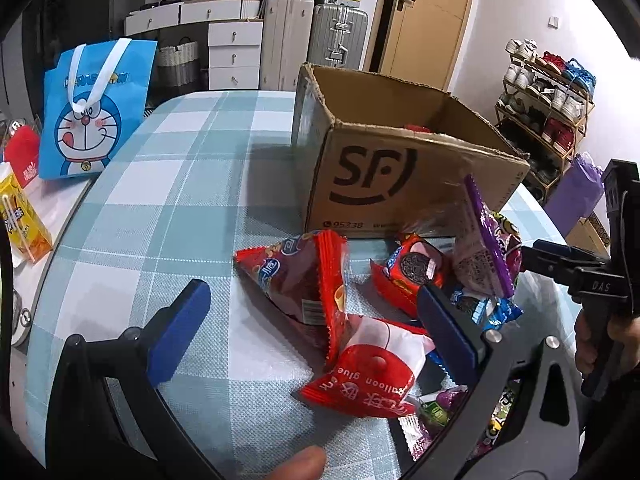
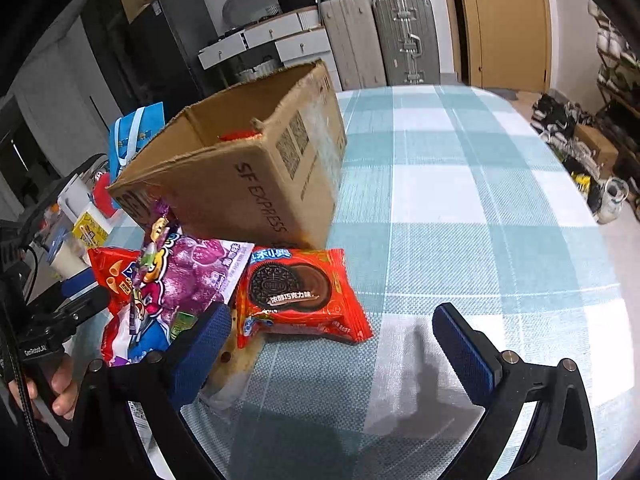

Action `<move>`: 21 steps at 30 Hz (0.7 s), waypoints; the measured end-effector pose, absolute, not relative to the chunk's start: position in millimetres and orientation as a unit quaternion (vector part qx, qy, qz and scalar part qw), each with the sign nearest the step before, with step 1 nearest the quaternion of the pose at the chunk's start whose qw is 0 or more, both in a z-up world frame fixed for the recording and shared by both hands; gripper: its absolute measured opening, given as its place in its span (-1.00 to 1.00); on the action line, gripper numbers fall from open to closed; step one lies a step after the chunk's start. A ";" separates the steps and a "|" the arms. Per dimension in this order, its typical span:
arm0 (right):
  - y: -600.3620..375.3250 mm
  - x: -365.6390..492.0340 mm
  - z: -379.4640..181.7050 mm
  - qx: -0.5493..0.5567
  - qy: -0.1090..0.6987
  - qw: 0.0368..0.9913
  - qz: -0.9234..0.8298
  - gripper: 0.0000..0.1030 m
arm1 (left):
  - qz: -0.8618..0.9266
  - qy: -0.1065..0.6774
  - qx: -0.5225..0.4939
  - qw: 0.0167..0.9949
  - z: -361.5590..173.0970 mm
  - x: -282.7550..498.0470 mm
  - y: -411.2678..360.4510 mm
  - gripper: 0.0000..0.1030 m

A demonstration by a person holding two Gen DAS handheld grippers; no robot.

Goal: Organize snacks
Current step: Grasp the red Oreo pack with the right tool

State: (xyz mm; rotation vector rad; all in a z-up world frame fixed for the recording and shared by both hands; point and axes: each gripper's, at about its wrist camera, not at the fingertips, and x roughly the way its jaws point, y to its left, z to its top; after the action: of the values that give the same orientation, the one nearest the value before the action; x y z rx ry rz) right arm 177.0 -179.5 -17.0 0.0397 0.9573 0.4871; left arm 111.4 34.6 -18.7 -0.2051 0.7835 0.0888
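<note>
An open brown SF cardboard box (image 1: 400, 184) stands on the checked tablecloth, with something red showing inside it. A heap of snack packets lies in front of it. My left gripper (image 1: 314, 330) is open low over the heap, with a red triangular packet (image 1: 304, 280) and a red-and-white balloon-glue packet (image 1: 372, 368) between its fingers. Beyond them lie an orange Oreo packet (image 1: 412, 272) and a purple grape packet (image 1: 484, 248). My right gripper (image 2: 334, 352) is open over bare cloth, just short of the Oreo packet (image 2: 296, 292); its left finger overlaps the purple packet (image 2: 192, 272) beside the box (image 2: 256, 184).
A blue Doraemon bag (image 1: 92, 108) and a yellow drink carton (image 1: 24, 224) stand at the table's left edge. The tablecloth (image 2: 460, 184) stretches bare to the right of the box. Suitcases, drawers and a shoe rack (image 1: 548, 96) line the room behind.
</note>
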 end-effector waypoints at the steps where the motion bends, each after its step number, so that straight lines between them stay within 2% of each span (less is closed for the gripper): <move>1: -179.2 178.5 -18.9 0.021 0.457 0.858 0.233 0.99 | 0.042 0.381 -0.100 0.918 -19.1 112.2 35.0 0.99; 9: -170.0 184.9 -23.4 -0.008 0.455 0.862 0.224 0.98 | 0.043 0.385 -0.103 0.916 -24.1 113.3 37.2 0.99; 13: -167.9 187.0 -22.9 -0.008 0.456 0.860 0.228 0.87 | 0.043 0.387 -0.101 0.916 -25.6 113.7 35.4 0.99; 17: -164.8 190.0 -25.1 -0.005 0.461 0.855 0.239 0.64 | 0.041 0.388 -0.099 0.916 -26.5 114.4 33.0 0.99; 21: -161.6 190.2 -27.6 -0.005 0.463 0.853 0.242 0.58 | 0.040 0.388 -0.097 0.916 -27.4 114.4 31.6 0.99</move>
State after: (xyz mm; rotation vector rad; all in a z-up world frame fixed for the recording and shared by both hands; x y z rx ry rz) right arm 190.2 -161.6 -27.6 -0.0114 0.9743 0.5093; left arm 114.4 31.6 -27.4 -0.2002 0.7979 0.0817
